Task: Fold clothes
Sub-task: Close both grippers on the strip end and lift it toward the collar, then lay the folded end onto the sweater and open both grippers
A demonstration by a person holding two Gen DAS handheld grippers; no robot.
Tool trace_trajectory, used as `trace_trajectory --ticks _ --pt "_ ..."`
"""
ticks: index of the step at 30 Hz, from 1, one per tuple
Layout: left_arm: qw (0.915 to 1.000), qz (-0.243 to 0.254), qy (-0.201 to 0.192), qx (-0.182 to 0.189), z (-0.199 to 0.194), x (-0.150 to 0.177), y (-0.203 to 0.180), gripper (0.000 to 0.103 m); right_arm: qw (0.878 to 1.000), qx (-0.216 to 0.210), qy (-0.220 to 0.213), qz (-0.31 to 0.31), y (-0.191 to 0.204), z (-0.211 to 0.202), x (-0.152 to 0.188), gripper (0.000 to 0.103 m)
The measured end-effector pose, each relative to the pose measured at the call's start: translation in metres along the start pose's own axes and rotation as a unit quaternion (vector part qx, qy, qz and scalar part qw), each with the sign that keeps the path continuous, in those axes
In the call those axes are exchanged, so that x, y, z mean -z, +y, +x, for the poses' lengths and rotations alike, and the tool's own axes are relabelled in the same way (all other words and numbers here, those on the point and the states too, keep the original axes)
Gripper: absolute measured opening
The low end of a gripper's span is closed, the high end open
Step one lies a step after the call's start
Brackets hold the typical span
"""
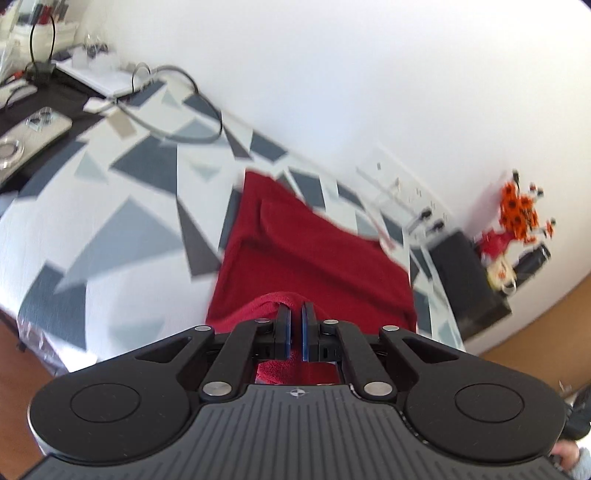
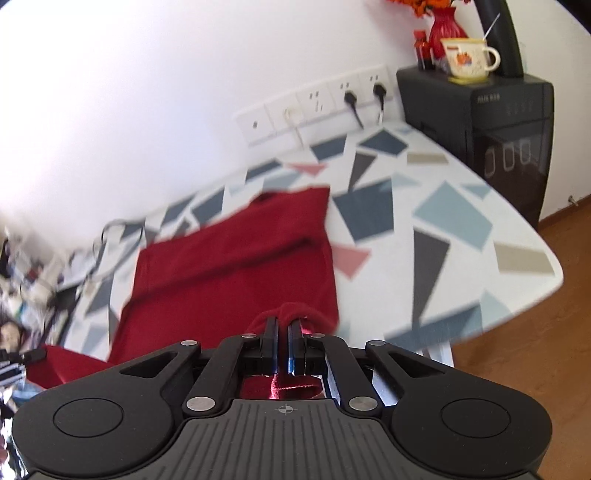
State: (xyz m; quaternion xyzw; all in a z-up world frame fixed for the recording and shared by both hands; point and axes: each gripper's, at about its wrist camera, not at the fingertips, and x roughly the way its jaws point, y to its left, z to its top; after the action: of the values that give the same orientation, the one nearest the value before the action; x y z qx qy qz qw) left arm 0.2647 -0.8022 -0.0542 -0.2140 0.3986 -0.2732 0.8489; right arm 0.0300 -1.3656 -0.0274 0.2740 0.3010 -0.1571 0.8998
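A dark red garment (image 1: 314, 254) lies partly folded on a table with a grey and white geometric cloth (image 1: 122, 206). My left gripper (image 1: 296, 314) is shut on the garment's near edge, with red cloth bunched between the jaws. In the right wrist view the same red garment (image 2: 236, 254) stretches away across the table (image 2: 454, 229). My right gripper (image 2: 282, 325) is shut on another part of its near edge. Both held edges are raised above the table.
A black appliance (image 2: 495, 122) stands at the table's far right with a mug (image 2: 467, 59) and a red vase (image 2: 443, 26) on it. Wall sockets (image 2: 317, 99) with plugs sit behind. Cables (image 1: 177, 107) and clutter lie at the far left. The floor (image 2: 535, 332) is wooden.
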Motion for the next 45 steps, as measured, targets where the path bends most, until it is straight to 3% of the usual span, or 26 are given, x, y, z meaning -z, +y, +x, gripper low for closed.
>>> trace_trajectory --ticks 4,9,18,24,27,28,30,31,32,34,36,40,43,45 --pt "0.9994 -0.014 -0.021 -0.022 0.033 -0.041 -0.010 0.005 0.999 -0.004 -0.037 0.018 0.005 0.028 -0.050 0.004" --pt "0.9982 -0.024 -0.021 -0.051 0.079 -0.079 -0.016 0.005 0.999 0.010 -0.048 0.005 0.006 0.084 -0.097 0.004" --pt "0.9934 -0.012 0.011 -0.113 0.186 -0.125 -0.011 0.005 0.999 0.035 -0.007 0.022 -0.015 0.210 -0.144 0.004" --pt "0.9853 -0.013 0.056 -0.161 0.261 -0.124 0.015 0.007 0.997 0.068 0.042 -0.012 -0.025 0.291 -0.150 0.004" --pt "0.9824 0.017 0.070 -0.172 0.277 -0.119 0.018 0.012 0.994 0.075 0.063 -0.037 -0.026 0.318 -0.144 0.008" --pt "0.9820 0.028 0.072 -0.172 0.279 -0.118 0.018 0.019 0.994 0.078 0.059 -0.048 -0.025 0.319 -0.143 0.012" --pt "0.9832 0.045 0.075 -0.160 0.274 -0.121 0.014 0.042 0.993 0.089 0.044 -0.063 -0.023 0.313 -0.144 0.049" --pt "0.9836 0.053 0.077 -0.154 0.272 -0.123 0.012 0.061 0.992 0.096 0.037 -0.067 -0.022 0.308 -0.145 0.052" --pt "0.9827 0.067 0.060 -0.162 0.263 -0.125 0.007 0.070 0.992 0.097 0.026 -0.073 -0.022 0.300 -0.146 0.052" --pt "0.9800 0.104 0.032 -0.167 0.244 -0.128 -0.003 0.070 0.990 0.105 0.003 -0.097 -0.017 0.280 -0.146 0.052" --pt "0.9815 0.122 0.028 -0.145 0.226 -0.126 -0.013 0.070 0.986 0.098 -0.009 -0.134 -0.006 0.264 -0.139 0.053" --pt "0.9805 0.157 0.070 -0.094 0.214 -0.096 -0.036 0.070 0.975 0.044 0.028 -0.218 0.031 0.256 -0.101 0.053" --pt "0.9678 0.208 0.111 -0.088 0.229 -0.058 -0.050 0.070 0.962 0.021 0.058 -0.264 0.057 0.270 -0.071 0.052" --pt "0.9541 0.252 0.112 -0.117 0.243 -0.036 -0.056 0.070 0.958 0.030 0.071 -0.275 0.064 0.284 -0.062 0.051"
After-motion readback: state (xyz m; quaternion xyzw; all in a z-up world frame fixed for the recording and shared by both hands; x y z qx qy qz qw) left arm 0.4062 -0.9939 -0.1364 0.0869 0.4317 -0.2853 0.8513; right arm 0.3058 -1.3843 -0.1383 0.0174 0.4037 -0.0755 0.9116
